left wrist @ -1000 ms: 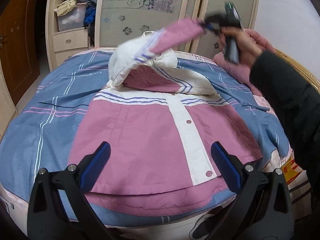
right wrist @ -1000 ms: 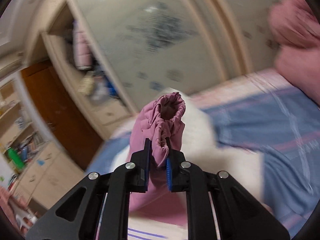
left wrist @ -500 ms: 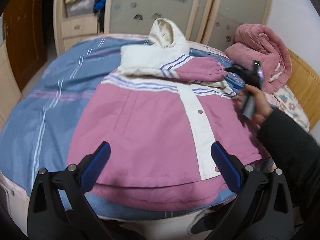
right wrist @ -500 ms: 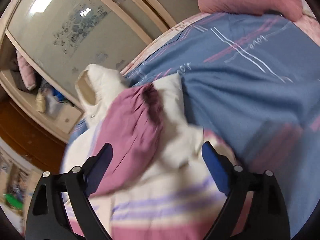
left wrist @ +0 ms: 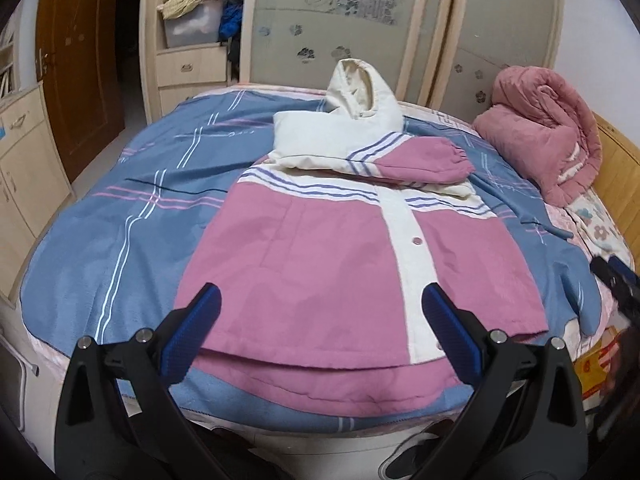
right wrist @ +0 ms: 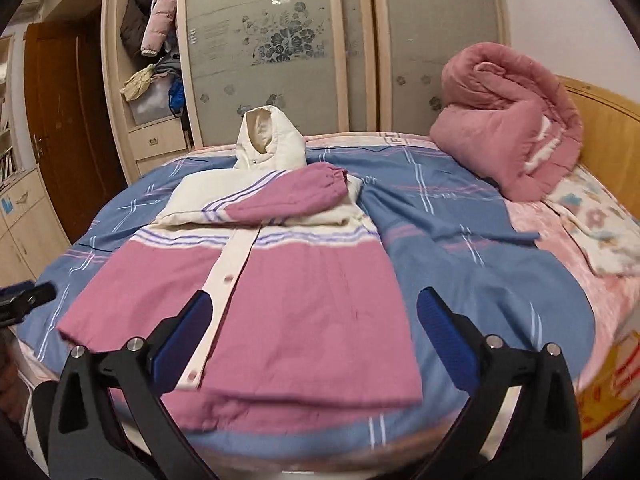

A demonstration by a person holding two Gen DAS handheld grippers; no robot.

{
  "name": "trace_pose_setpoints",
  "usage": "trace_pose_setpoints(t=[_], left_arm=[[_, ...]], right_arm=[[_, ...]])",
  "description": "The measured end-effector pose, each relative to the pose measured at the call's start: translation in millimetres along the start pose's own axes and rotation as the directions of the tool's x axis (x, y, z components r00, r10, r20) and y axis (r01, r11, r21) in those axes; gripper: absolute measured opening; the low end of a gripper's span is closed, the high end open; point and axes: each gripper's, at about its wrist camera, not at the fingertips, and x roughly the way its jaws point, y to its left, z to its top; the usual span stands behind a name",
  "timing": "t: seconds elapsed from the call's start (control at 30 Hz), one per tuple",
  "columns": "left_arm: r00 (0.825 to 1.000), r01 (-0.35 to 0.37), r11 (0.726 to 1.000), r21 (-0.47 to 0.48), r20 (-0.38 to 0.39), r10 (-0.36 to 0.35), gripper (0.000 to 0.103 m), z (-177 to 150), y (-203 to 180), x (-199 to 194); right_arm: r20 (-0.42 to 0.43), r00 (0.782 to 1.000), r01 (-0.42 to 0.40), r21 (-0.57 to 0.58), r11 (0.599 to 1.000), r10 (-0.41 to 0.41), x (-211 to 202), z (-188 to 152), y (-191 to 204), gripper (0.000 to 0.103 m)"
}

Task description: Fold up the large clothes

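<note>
A pink and cream hooded jacket (left wrist: 340, 256) lies front up on the bed (left wrist: 120, 216), hem toward the near edge, hood (left wrist: 362, 92) propped upright at the far end. One pink sleeve (left wrist: 420, 162) is folded across the chest, its cuff pointing toward the rolled quilt (left wrist: 544, 136) at the far right corner.

The left gripper (left wrist: 320, 312) hovers over the hem with jaws spread wide and nothing between the pads. The right gripper (right wrist: 312, 320) has just been opening; its jaws stand fully apart above the lower right part of the jacket, holding nothing.

Containers: the open wardrobe (right wrist: 148, 80) bay beside the sliding doors holds a clear storage bin (left wrist: 192, 28) on a shelf above two drawers. Its contents look pale and soft, though the plastic is too cloudy to be sure. Loose clothes are piled on and beside the bin, and a pale pink puffer coat (right wrist: 160, 16) hangs above.
</note>
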Motion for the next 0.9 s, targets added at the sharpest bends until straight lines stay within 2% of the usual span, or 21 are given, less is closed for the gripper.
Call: trace_pose_setpoints(t=[0.2, 0.3, 0.9], left_arm=[[0.999, -0.019, 0.995, 0.097, 0.047, 0.014, 0.101, -11.2, -29.7, -32.2], [0.997, -0.035, 0.993, 0.116, 0.067, 0.028, 0.101, -15.1, -35.8, -44.0], [0.996, -0.031, 0.992, 0.12, 0.083, 0.021, 0.101, -20.1, -40.3, -66.1]], right_arm=[[0.0, 1.0, -0.01, -0.031, 0.999, 0.01, -24.8, -17.2, 13.9, 0.102], [0.009, 1.0, -0.022, -0.014, 1.0, 0.022, -32.2, -18.7, 12.9, 0.102], [0.046, 0.998, -0.05, -0.006, 0.999, 0.05, -56.9, -16.7, 15.4, 0.102]])
